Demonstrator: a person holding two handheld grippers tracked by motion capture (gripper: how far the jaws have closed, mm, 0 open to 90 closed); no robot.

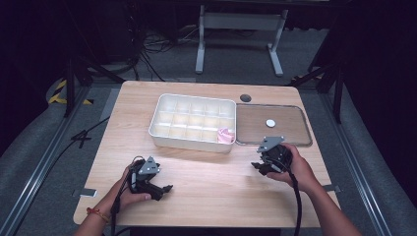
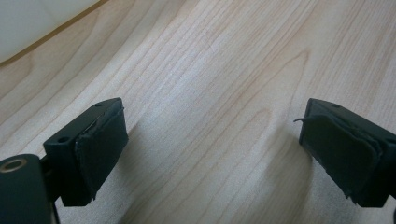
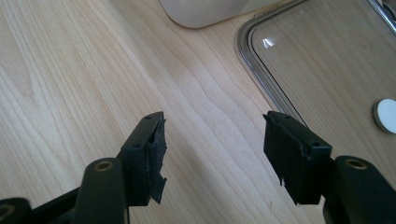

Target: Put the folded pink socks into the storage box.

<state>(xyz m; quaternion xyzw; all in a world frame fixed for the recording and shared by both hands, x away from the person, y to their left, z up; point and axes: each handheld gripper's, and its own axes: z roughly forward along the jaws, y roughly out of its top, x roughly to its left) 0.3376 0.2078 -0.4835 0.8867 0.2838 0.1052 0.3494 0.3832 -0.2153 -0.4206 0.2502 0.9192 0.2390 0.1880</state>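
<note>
A white compartment box [image 1: 193,122] sits mid-table with a pink item [image 1: 225,135] in its near right cell. To its right lies a clear lid [image 1: 273,125] with a small white disc [image 1: 270,123] on it; the lid [image 3: 327,60] and disc [image 3: 386,115] also appear in the right gripper view. My left gripper [image 1: 164,189] rests low over bare wood at the near left, jaws wide apart with nothing between them [image 2: 212,149]. My right gripper [image 1: 260,167] hovers just in front of the lid's near edge, open and empty [image 3: 215,154].
The wooden table [image 1: 206,196] has bare room between the two grippers and along its near edge. A dark round grommet [image 1: 245,98] sits behind the lid. The white box's corner [image 3: 205,11] lies ahead of the right jaws.
</note>
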